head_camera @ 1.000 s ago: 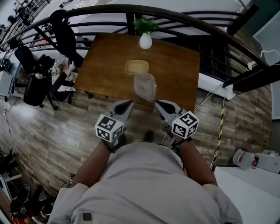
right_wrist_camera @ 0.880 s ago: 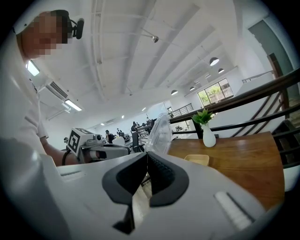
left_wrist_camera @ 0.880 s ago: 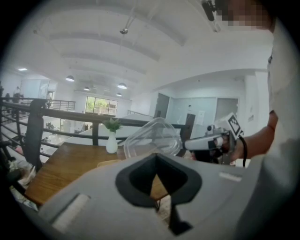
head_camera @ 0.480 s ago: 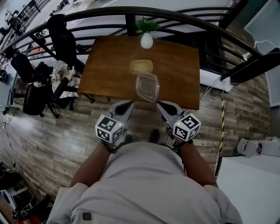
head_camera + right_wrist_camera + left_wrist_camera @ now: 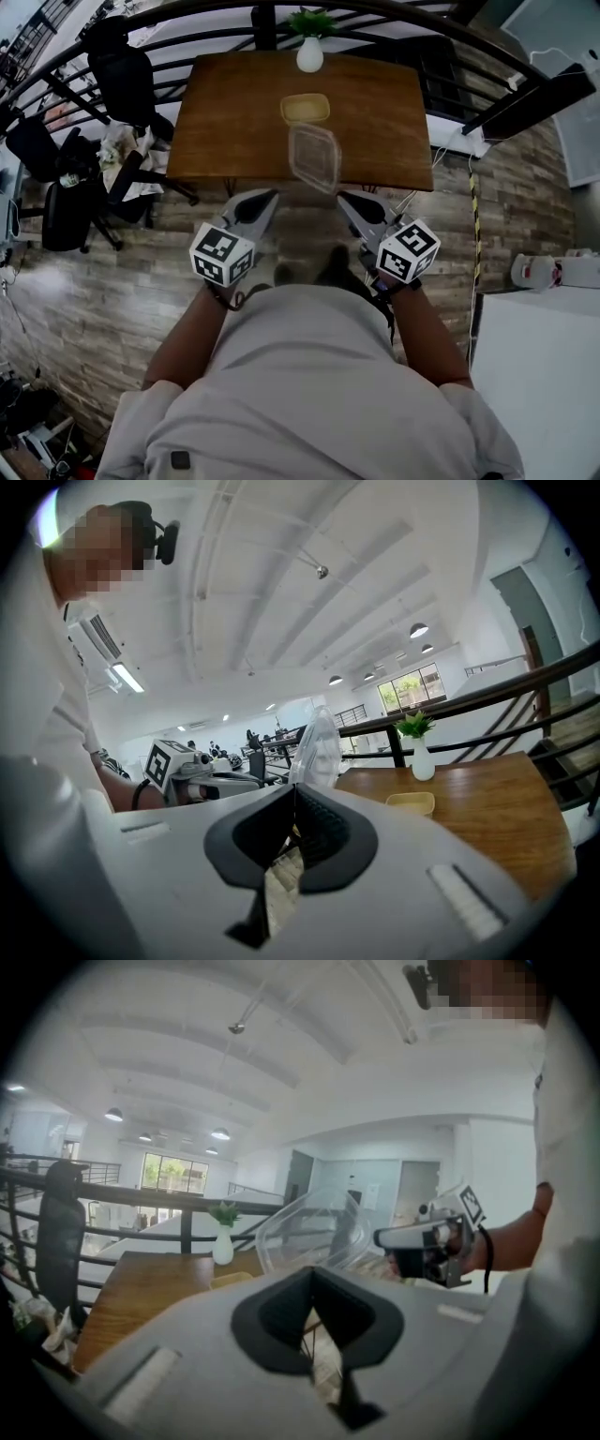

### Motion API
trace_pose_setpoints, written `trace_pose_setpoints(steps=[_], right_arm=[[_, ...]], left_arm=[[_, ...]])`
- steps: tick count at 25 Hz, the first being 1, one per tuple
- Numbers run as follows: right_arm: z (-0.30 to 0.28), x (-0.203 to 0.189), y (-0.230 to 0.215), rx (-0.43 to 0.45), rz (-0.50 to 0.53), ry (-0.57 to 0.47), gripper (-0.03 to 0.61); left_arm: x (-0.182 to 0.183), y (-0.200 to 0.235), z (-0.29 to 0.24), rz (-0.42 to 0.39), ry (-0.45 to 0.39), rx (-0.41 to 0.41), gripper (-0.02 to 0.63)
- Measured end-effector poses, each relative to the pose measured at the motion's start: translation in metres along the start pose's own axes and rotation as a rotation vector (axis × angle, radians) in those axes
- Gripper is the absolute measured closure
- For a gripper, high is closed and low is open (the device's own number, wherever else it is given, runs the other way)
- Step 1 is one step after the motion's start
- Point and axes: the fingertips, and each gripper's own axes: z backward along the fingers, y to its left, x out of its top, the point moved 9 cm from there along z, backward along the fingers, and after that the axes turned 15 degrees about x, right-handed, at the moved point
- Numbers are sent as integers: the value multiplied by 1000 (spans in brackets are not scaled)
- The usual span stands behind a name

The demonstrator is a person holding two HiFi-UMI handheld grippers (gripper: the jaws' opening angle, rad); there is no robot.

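A clear plastic container [image 5: 314, 157] hangs in the air over the near edge of a wooden table [image 5: 225, 112]. My right gripper [image 5: 345, 200] is shut on its rim; in the right gripper view the container [image 5: 314, 747] rises edge-on out of the jaws [image 5: 292, 803]. My left gripper [image 5: 263, 197] is shut with nothing in it, a little left of the container [image 5: 314, 1237]. From the left gripper [image 5: 314, 1312] I see the right gripper [image 5: 382, 1237] at the container's side. A shallow yellow tray [image 5: 306, 109] lies on the table beyond.
A white vase with a green plant [image 5: 309, 54] stands at the table's far edge, against a dark curved railing [image 5: 450, 19]. Black chairs [image 5: 117, 70] and clutter stand left of the table. A white counter [image 5: 539, 375] is at the lower right. Plank floor lies below.
The table, tray and vase have slid upward in the head view. The container has stayed in the right gripper, and both grippers have spread slightly apart.
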Motion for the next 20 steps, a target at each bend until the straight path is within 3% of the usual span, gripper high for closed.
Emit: trace_pose_setpoints(steps=[7, 20], right_arm=[[-10, -18, 34, -20, -31, -13, 572], [-11, -15, 48, -24, -24, 2, 572]], left_arm=[[-17, 10, 28, 17, 12, -22, 611], [-21, 14, 42, 7, 7, -47, 611]])
